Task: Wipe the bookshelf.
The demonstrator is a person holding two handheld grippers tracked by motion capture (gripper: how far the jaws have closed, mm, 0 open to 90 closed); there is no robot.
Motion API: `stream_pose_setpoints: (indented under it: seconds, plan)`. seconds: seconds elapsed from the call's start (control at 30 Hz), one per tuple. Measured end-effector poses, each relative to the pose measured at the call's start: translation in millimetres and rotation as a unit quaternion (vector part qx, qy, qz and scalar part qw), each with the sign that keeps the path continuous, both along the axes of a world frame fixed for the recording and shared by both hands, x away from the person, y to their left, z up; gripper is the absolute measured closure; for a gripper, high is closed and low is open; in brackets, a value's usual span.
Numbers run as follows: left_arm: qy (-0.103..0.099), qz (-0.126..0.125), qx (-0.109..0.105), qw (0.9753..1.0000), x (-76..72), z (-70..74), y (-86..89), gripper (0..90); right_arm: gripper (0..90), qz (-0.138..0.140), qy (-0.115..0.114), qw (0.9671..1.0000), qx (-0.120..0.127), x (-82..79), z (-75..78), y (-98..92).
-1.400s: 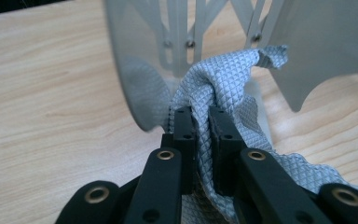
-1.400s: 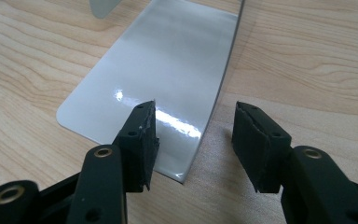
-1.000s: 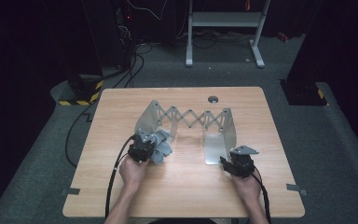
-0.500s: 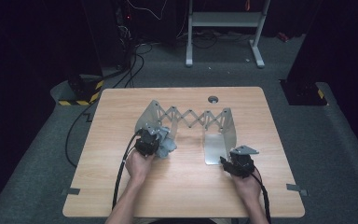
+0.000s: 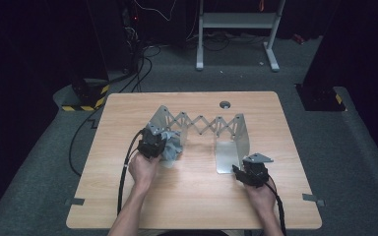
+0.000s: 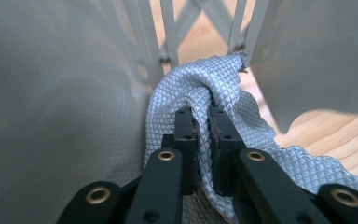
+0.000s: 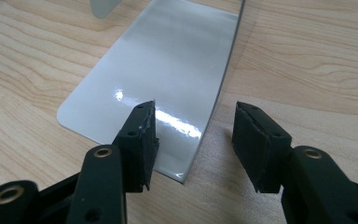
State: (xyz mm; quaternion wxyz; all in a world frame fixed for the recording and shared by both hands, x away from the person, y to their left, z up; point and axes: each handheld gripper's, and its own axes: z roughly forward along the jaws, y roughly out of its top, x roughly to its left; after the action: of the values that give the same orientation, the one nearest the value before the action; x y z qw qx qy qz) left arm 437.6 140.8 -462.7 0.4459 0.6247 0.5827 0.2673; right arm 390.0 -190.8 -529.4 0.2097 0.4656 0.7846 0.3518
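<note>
Landmark: the rack [image 5: 199, 125], a grey metal expanding stand with a scissor lattice between two end plates, set mid-table [image 5: 128, 206]

Cloth [image 5: 171, 146]: grey, diamond-weave, bunched at the rack's left end plate, partly draped on the base there. In the left gripper view the cloth [image 6: 200, 98] rises in a peak against the lattice, trailing down toward the wood at the rack's inner side

Left gripper [image 5: 152, 142]: at the rack's left end, jaws pinched nearly closed on a fold of cloth; left gripper view confirms it [image 6: 201, 135], fabric pressed between the pads with only that fold's thickness separating them

Right gripper [image 5: 248, 173]: just in front of the rack's right base plate, resting low. Jaws spread wide, nothing between them [image 7: 193, 140]; they straddle the near corner of the glossy plate [image 7: 168, 84] without touching it, as far as I can tell

Handling judgement: cloth is light, limp, won't hold shape; textured weave should grip well, low slip risk. Pinching a fold works, but a bunched hold lifts it as a lump. Best hold is likely an edge or corner. Could snag on the lattice joints. Rack is stiff, thin-edged, probably slides on the wood if pushed
</note>
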Motion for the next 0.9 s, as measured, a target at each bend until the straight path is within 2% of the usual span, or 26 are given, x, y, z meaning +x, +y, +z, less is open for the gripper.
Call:
stream_pose_setpoints:
  seconds: [0.23,0.43,0.6,0.7,0.8,0.9]
  plan:
    - [-0.040,0.009,-0.009,0.9991,-6.4,34.6,4.3,83.3,50.1,0.001,0.000,1.0000,-0.001,0.0,0.0,-0.2]
    - [-0.066,0.016,-0.016,0.9976,-8.2,57.9,10.6,83.3,50.0,0.001,0.000,1.0000,-0.001,0.0,0.0,-0.2]
    - [-0.080,0.020,-0.028,0.9962,-4.8,65.8,11.1,83.3,50.0,0.000,0.000,1.0000,0.000,0.0,0.0,0.0]
    - [-0.079,0.021,-0.032,0.9962,-3.5,66.4,12.4,83.3,49.9,0.000,0.000,1.0000,0.000,0.0,0.0,0.0]
    - [-0.087,0.027,-0.048,0.9947,-3.6,71.3,17.8,83.3,49.9,0.000,0.000,1.0000,0.000,0.0,0.0,-0.1]
    - [-0.093,0.028,-0.052,0.9939,-4.6,76.6,21.0,83.2,49.9,0.000,0.000,1.0000,0.000,0.0,0.0,0.0]
